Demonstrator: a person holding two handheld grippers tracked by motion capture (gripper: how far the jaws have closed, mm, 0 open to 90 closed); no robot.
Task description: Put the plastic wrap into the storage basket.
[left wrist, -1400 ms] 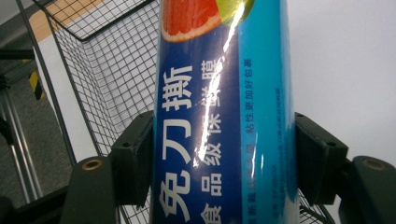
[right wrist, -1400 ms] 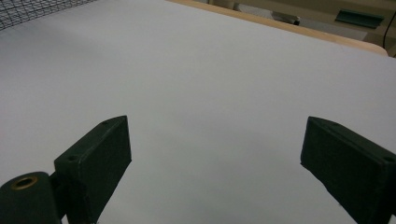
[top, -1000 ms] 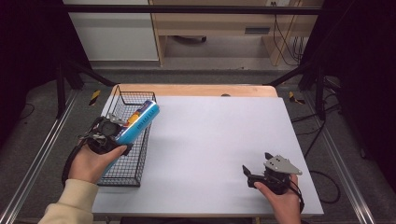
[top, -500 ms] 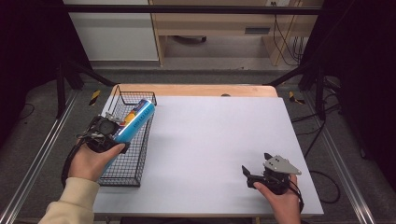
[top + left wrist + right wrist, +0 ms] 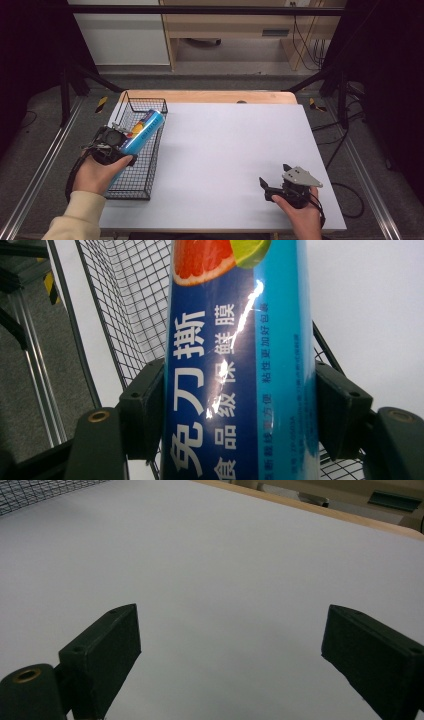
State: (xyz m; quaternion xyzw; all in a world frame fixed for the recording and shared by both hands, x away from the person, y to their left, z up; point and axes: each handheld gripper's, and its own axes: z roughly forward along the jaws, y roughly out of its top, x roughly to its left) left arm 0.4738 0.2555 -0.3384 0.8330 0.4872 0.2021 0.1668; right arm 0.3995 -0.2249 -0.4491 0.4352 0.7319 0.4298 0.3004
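A long blue box of cling film (image 5: 141, 131) with fruit pictures and white Chinese lettering hangs over the black wire basket (image 5: 141, 175) at the table's left. My left gripper (image 5: 122, 141) is shut on the cling film box (image 5: 240, 365), one black jaw pressed on each side, with basket mesh (image 5: 125, 295) behind it. My right gripper (image 5: 267, 189) sits low near the table's front right edge, held by a hand. It is open, and between its jaws in the right gripper view (image 5: 230, 645) lies bare white table.
The white tabletop (image 5: 235, 145) stretches wide between the basket and the right gripper. A wooden strip (image 5: 210, 96) runs along the far edge. Metal rails (image 5: 40, 170) flank the table on the floor, and a wooden shelf unit (image 5: 235, 30) stands beyond.
My left gripper has carried the cling film box leftward and lower, from above the basket's right rim to over its inside. The right gripper has stayed put.
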